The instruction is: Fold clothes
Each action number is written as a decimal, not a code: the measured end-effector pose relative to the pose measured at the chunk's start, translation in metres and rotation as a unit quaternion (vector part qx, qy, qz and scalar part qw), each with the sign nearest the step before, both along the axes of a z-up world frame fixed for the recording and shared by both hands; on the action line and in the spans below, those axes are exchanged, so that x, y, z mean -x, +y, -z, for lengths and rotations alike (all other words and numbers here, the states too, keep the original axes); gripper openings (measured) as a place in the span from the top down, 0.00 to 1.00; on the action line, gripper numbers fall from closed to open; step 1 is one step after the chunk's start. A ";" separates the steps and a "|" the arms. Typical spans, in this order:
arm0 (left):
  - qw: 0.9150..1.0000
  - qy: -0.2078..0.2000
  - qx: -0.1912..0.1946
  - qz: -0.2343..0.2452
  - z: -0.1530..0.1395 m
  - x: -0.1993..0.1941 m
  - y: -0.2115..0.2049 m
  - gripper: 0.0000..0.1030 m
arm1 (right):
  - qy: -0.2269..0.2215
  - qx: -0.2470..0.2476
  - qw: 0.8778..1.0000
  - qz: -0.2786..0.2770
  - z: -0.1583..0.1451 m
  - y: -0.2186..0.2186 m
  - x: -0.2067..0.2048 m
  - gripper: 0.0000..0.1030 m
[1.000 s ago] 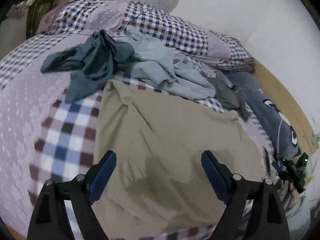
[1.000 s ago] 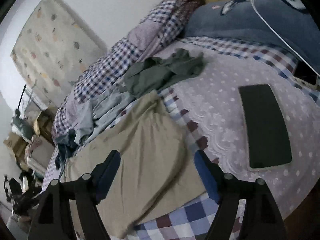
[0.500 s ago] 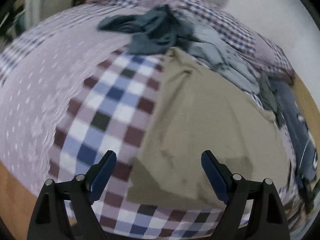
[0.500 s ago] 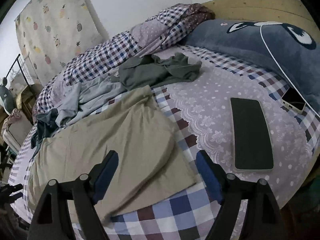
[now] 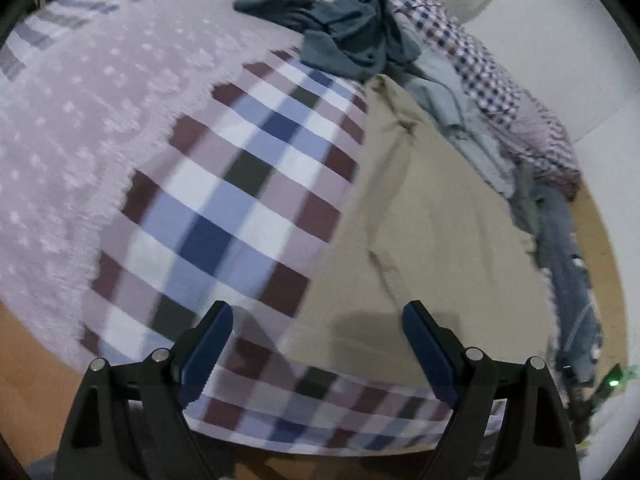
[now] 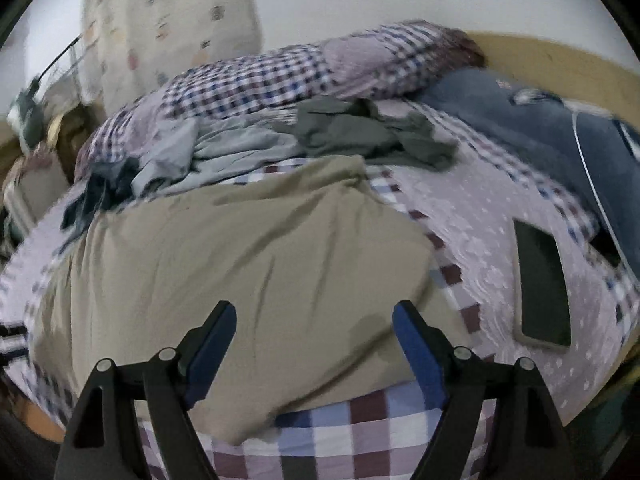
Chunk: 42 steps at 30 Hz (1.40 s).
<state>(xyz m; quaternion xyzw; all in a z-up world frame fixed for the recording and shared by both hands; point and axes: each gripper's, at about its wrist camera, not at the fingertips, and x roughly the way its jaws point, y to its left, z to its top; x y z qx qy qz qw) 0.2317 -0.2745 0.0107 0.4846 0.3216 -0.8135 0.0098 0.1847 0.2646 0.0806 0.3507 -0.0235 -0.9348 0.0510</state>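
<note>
both hand-held grippers, left (image 5: pixel 318 338) and right (image 6: pixel 314 336), gape wide above the khaki garment (image 6: pixel 248 264).

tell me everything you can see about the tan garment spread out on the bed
The tan garment looks like thin woven cloth, plain and unprinted. It lies spread nearly flat on the checked bedspread, with long soft creases. Its far end meets the pale grey-blue clothes. Its near edge reaches the bed's front. Both claws are open and hold nothing.

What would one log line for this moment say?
left gripper: open, empty | right gripper: open, empty | tan garment: flat on bed, ungrasped
</note>
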 end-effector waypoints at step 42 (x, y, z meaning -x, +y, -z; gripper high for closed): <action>0.973 0.041 -0.224 -0.042 0.047 0.000 -0.023 0.49 | 0.146 -0.175 0.944 -0.238 0.028 -0.236 -0.083 0.19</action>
